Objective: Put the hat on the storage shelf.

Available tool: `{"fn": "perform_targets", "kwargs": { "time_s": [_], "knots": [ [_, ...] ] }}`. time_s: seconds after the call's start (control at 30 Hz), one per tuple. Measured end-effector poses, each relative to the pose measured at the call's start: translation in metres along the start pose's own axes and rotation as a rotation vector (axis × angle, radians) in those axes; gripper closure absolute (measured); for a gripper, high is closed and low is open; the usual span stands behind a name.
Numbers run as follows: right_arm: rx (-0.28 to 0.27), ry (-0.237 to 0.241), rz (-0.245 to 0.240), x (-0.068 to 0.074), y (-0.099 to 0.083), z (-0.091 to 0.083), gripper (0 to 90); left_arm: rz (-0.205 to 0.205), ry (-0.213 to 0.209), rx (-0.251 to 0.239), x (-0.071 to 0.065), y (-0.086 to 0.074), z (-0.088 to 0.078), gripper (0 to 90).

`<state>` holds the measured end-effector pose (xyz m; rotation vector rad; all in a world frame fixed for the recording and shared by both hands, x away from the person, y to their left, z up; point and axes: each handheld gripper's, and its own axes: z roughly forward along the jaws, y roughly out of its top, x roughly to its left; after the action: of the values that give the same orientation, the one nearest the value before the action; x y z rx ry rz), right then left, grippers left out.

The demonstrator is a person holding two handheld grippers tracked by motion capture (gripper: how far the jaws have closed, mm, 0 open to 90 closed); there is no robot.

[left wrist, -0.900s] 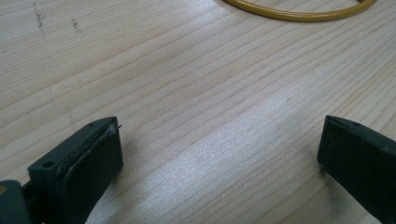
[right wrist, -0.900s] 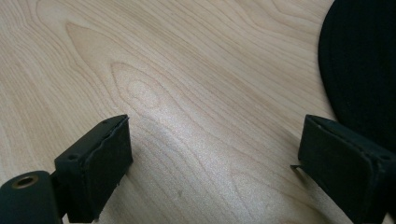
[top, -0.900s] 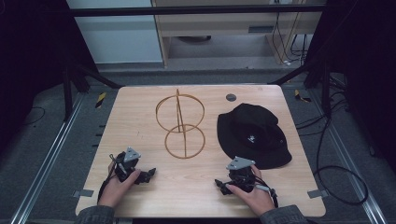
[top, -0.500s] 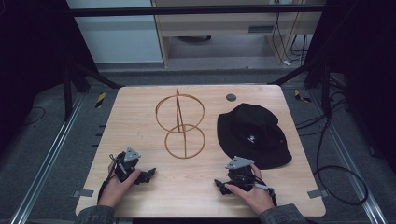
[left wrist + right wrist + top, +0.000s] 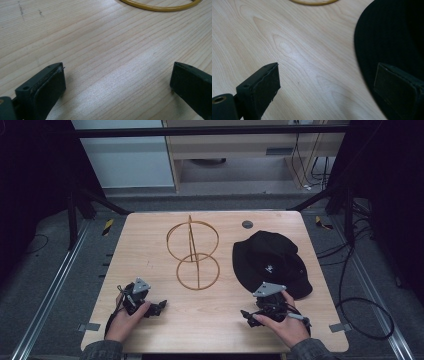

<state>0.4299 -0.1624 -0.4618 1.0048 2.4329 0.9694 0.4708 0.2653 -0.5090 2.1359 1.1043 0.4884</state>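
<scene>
Nothing has moved since the earlier frames: both hands rest in the same spots at the near edge of the wooden table (image 5: 150, 240), each holding its claw low over the wood. Left claw (image 5: 159, 307) has its jaws spread wide with only bare wood between them; ahead of it and a little to its right stands the yellow wire frame (image 5: 192, 252), whose bottom ring (image 5: 160, 6) lies flat on the table past the jaw tips. Right claw (image 5: 246, 315) is also spread wide and pinches nothing; the black hat (image 5: 270, 260) lies just beyond it, and in the right gripper view its brim (image 5: 387, 37) reaches behind the right-hand jaw. A small dark disc (image 5: 247, 224) sits on the table well beyond the hat, at the far edge
</scene>
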Motion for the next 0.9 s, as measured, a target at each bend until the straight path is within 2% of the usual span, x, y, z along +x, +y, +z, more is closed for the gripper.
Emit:
{"fn": "perform_targets", "kwargs": {
  "time_s": [0.07,0.2,0.33,0.47,0.5,0.57,0.7,0.73,0.83,0.9],
  "knots": [
    [0.002,-0.009,-0.009,-0.005,0.007,-0.012,6.9,0.000,0.000,0.000,0.000,0.000,0.000,0.0],
    [0.002,-0.007,-0.014,-0.010,0.015,-0.021,7.7,0.000,0.000,0.000,0.000,0.000,0.000,0.0],
    [0.012,-0.014,-0.053,-0.013,0.029,-0.031,8.4,0.000,0.000,0.000,0.000,0.000,0.000,0.0],
    [0.029,-0.030,-0.100,-0.018,0.050,-0.041,8.5,0.000,0.000,0.000,0.000,0.000,0.000,0.0],
    [0.030,-0.024,-0.100,-0.022,0.061,-0.047,8.5,0.000,0.000,0.000,0.000,0.000,0.000,0.0],
    [0.035,-0.029,-0.102,-0.025,0.066,-0.050,8.5,0.000,0.000,0.000,0.000,0.000,0.000,0.0],
    [0.055,-0.074,-0.117,-0.038,0.088,-0.065,9.4,0.000,0.000,0.000,0.000,0.000,0.000,0.0],
    [0.055,-0.074,-0.117,-0.038,0.088,-0.065,9.4,0.000,0.000,0.000,0.000,0.000,0.000,0.0],
    [0.069,-0.085,-0.099,-0.049,0.098,-0.072,8.7,0.000,0.000,0.000,0.000,0.000,0.000,0.0],
    [0.079,-0.114,-0.089,-0.061,0.107,-0.077,8.1,0.000,0.000,0.000,0.000,0.000,0.000,0.0]
  ]
}}
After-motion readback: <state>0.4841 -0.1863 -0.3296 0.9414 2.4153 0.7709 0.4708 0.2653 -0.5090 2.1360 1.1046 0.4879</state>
